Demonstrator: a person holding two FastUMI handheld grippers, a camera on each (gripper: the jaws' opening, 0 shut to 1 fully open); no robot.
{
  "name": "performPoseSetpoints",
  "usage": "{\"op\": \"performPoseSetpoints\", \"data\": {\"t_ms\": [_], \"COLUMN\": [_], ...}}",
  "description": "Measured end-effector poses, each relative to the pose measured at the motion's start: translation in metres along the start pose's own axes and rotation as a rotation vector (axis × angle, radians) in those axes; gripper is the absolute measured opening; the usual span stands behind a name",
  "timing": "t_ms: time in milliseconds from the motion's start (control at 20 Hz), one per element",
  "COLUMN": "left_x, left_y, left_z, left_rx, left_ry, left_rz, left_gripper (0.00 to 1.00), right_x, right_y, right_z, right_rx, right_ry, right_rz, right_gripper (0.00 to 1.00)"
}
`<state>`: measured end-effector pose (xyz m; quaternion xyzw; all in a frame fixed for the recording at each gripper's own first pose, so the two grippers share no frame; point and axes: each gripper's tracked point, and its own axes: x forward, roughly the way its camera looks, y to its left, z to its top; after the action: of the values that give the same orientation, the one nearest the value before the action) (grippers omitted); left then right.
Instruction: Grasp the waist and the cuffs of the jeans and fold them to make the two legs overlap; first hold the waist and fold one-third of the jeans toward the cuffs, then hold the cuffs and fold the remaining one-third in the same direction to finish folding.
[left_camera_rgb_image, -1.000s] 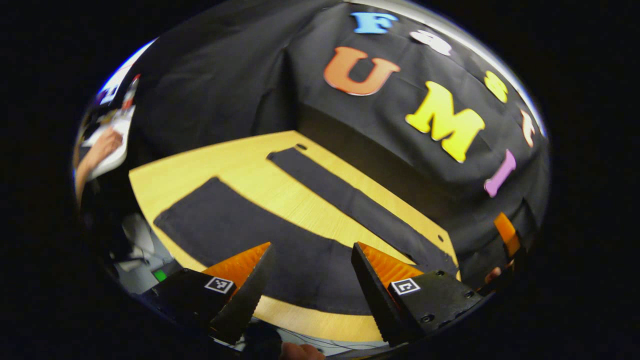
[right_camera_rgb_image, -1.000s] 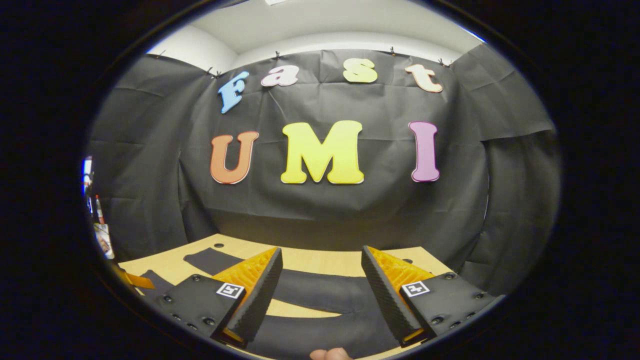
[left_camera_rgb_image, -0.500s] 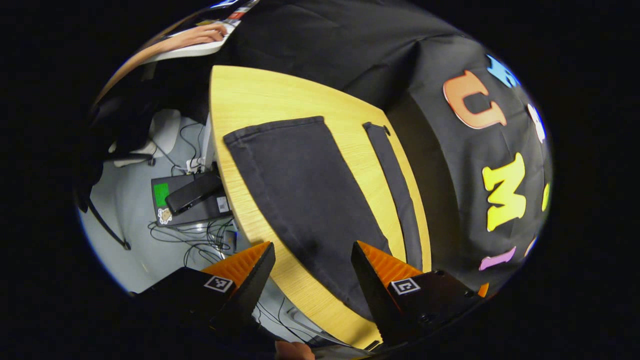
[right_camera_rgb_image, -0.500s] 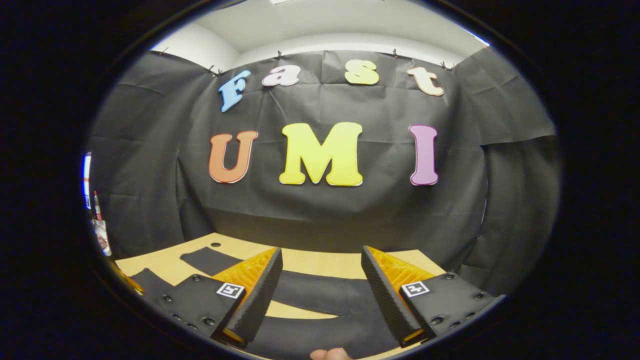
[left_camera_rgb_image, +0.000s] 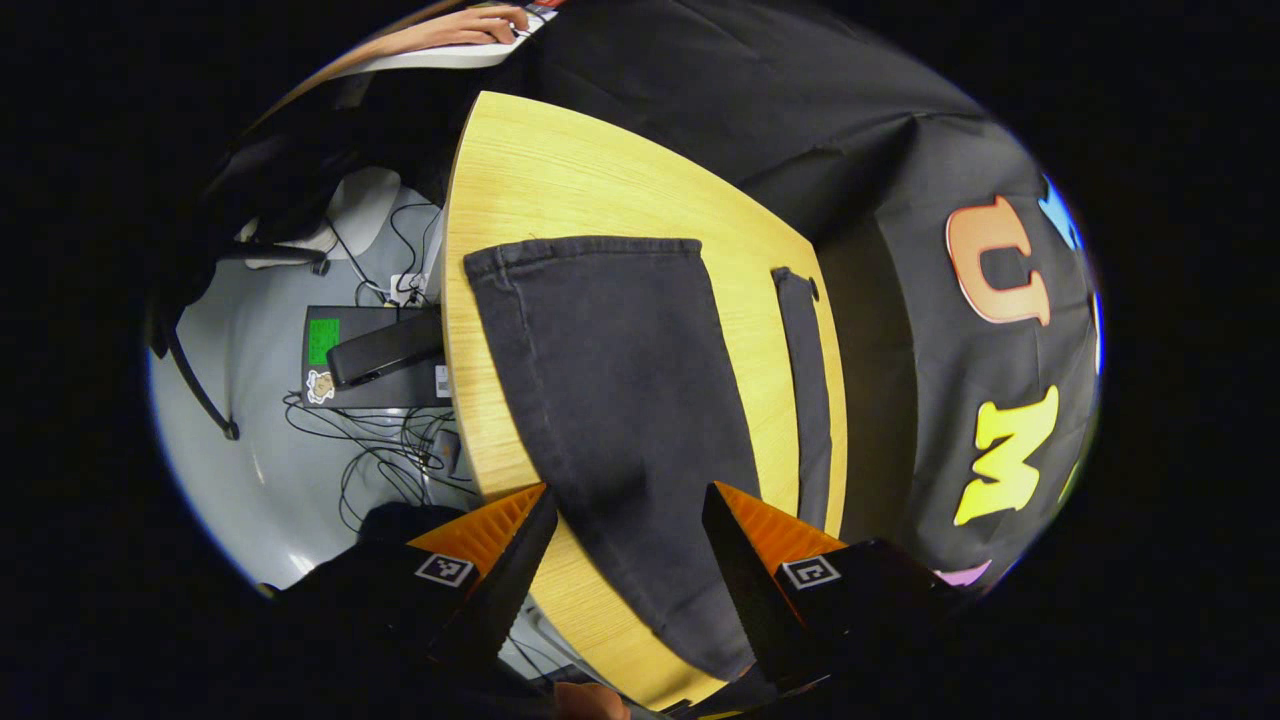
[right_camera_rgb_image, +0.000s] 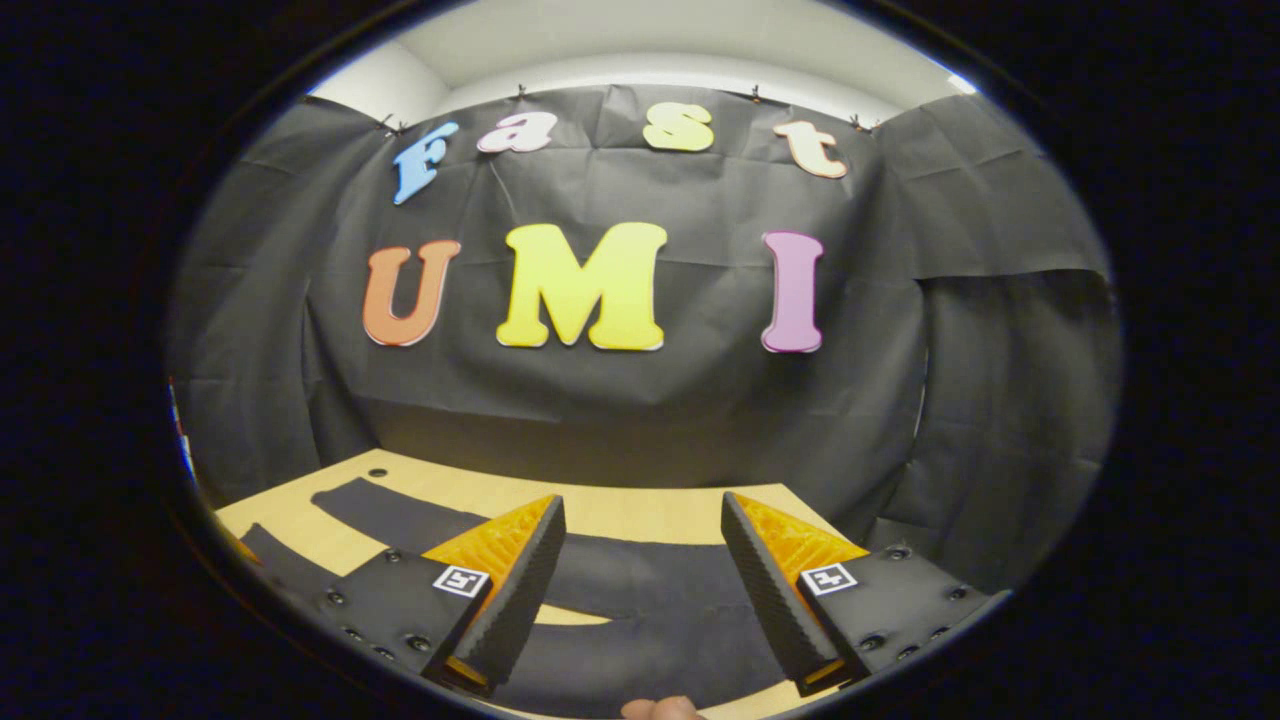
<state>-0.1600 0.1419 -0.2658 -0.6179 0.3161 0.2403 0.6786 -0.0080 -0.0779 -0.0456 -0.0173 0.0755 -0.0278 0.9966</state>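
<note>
The left hand-held gripper (left_camera_rgb_image: 620, 560) had swung round to look down one leg of the jeans (left_camera_rgb_image: 620, 400), its jaws wide and holding nothing. The right hand-held gripper (right_camera_rgb_image: 640, 580) also hung wide open above them. The jeans lay flat on the bench (left_camera_rgb_image: 520, 180), legs apart. No fold was done yet.

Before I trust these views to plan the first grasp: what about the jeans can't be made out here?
- Left gripper view: the jeans run under the left gripper, so the cloth's near end is hidden by its open jaws.
- Right gripper view: the right gripper covers the middle; the waist is cut off at the bottom edge.
- The far leg is too foreshortened to read.
</note>
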Motion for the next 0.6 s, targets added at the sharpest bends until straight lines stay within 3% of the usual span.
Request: {"op": "performPoseSetpoints", "data": {"t_ms": [150, 200, 300, 350, 550, 600], "left_x": [0.011, 0.014, 0.026, 0.032, 0.058, 0.064], "left_y": [-0.013, -0.018, -0.029, -0.035, -0.056, -0.058], "left_z": [0.009, 0.012, 0.015, 0.018, 0.027, 0.028], "left_rx": [0.015, 0.023, 0.016, 0.010, 0.036, 0.037], "left_ry": [-0.022, -0.029, -0.042, -0.044, -0.040, -0.031], "left_rz": [-0.021, -0.029, -0.048, -0.054, -0.080, -0.092], "left_gripper": [0.94, 1.00, 1.00, 0.94, 0.92, 0.80], "right_x": [-0.003, -0.004, -0.005, -0.006, -0.007, -0.008], "right_y": [-0.041, -0.053, -0.074, -0.083, -0.111, -0.117], "right_z": [-0.023, -0.030, -0.043, -0.049, -0.071, -0.080], "right_rx": [0.024, 0.034, 0.053, 0.062, 0.098, 0.117], "right_ry": [0.076, 0.095, 0.137, 0.157, 0.224, 0.251], "right_rz": [-0.090, -0.116, -0.167, -0.190, -0.257, -0.274], "right_gripper": [0.94, 0.94, 0.94, 0.94, 0.97, 0.94]}}
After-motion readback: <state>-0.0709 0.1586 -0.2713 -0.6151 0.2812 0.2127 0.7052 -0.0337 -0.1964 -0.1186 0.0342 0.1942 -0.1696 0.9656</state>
